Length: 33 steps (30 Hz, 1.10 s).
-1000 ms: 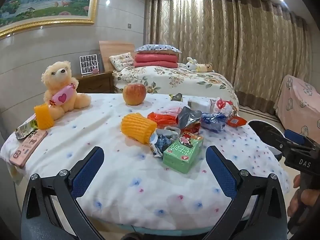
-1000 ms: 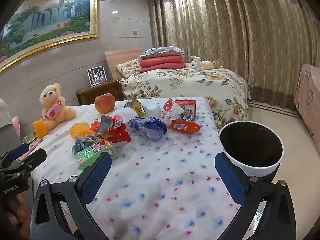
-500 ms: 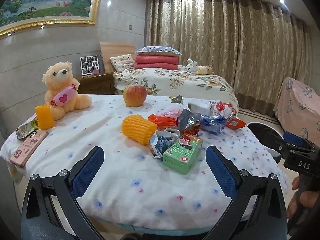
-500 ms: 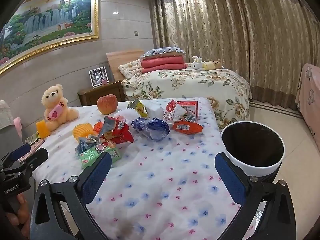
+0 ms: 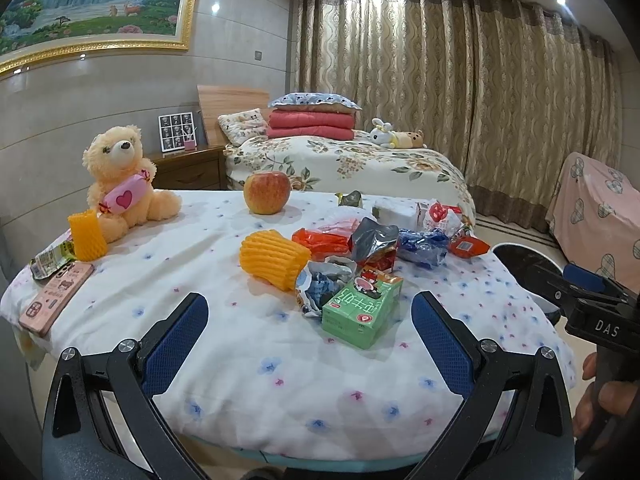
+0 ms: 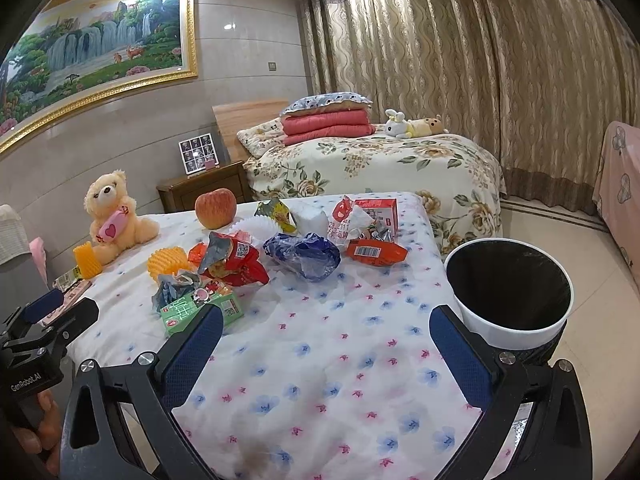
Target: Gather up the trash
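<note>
Trash lies in a heap on the flowered tablecloth: a green carton, a crumpled blue-silver wrapper, red snack bags, a blue plastic bag and an orange packet. The same heap shows in the right wrist view: green carton, red bag, blue bag, orange packet. A white bin with black liner stands right of the table. My left gripper is open and empty, just short of the carton. My right gripper is open and empty over bare cloth.
A teddy bear, an apple, two orange foam fruit sleeves, a pink phone and a green packet lie on the table. A bed stands behind. Curtains fill the back wall.
Both grippers have drawn back and risen slightly, so the table and trash sit a little lower and farther in view. Both stay open and empty.
</note>
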### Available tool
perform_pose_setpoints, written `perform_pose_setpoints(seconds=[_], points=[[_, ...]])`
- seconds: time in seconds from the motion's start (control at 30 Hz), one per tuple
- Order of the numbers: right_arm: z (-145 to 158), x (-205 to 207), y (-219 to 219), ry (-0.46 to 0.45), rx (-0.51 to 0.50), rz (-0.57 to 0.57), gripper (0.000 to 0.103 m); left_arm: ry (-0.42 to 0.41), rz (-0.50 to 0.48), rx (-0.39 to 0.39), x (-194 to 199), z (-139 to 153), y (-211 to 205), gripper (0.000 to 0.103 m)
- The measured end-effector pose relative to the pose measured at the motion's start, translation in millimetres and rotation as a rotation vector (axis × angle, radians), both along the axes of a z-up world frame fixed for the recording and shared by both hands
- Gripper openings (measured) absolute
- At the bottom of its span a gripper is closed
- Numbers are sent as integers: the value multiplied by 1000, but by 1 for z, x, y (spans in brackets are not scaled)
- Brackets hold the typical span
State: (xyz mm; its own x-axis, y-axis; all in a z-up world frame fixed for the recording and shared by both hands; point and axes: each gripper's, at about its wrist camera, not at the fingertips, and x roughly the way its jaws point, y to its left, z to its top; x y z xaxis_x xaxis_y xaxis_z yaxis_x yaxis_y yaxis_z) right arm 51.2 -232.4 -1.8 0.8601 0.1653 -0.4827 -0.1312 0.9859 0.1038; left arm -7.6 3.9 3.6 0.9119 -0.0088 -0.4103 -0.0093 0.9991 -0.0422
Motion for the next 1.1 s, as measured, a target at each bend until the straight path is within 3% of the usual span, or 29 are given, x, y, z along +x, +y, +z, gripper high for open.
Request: perform_pose_setpoints(seconds=[1.1], points=[[-3, 0, -1, 12, 36, 3, 103, 9, -9, -3, 0, -2, -4, 103]])
